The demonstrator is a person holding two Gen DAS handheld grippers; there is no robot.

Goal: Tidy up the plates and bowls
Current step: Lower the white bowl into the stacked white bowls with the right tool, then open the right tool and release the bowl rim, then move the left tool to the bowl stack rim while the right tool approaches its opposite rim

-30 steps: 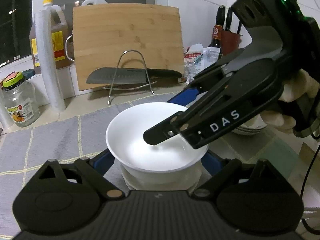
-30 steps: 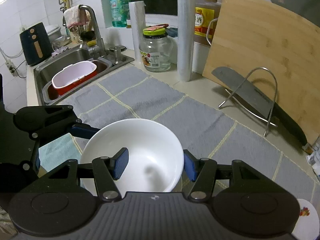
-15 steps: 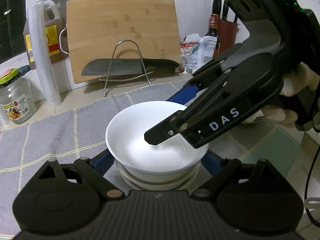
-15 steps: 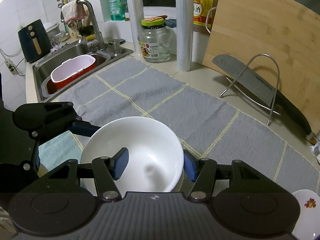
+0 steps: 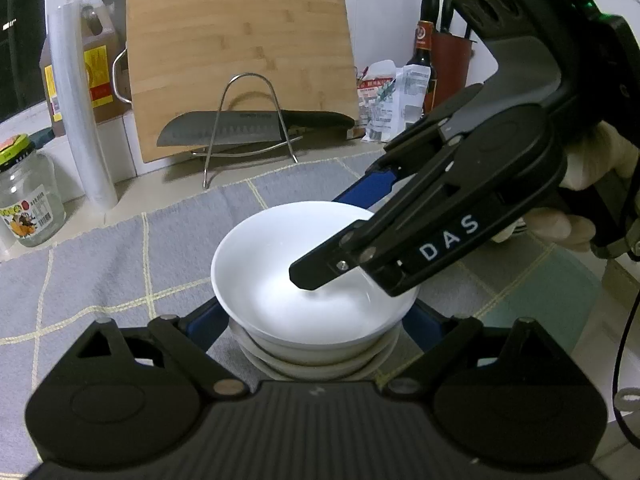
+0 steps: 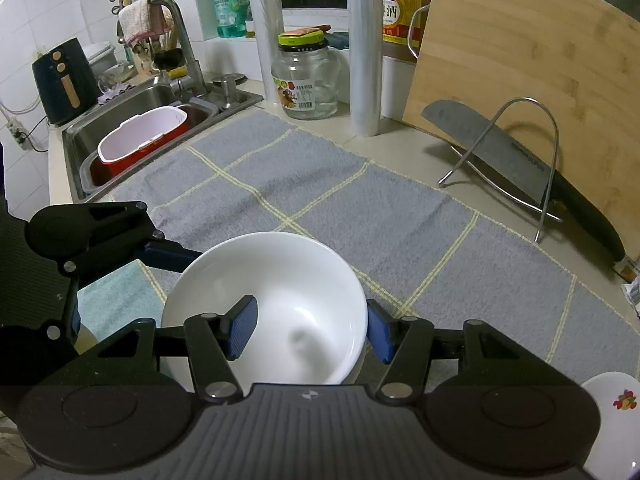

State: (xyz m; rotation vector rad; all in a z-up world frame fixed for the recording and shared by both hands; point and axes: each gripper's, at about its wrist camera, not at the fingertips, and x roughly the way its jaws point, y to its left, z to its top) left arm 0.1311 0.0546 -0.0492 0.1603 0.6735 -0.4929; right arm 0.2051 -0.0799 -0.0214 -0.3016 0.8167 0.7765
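Nesting the white bowl (image 5: pixel 304 280) squarely: right gripper (image 6: pixel 308 330) clamped on its rim, left gripper (image 5: pixel 316 320) clasping the stack below.

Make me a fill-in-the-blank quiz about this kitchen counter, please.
1. The bowl is ___ in colour.
2. The right gripper has one pad outside the bowl and one ___ it.
3. The knife lies in front of a ___ cutting board.

Missing words: white; inside; wooden.
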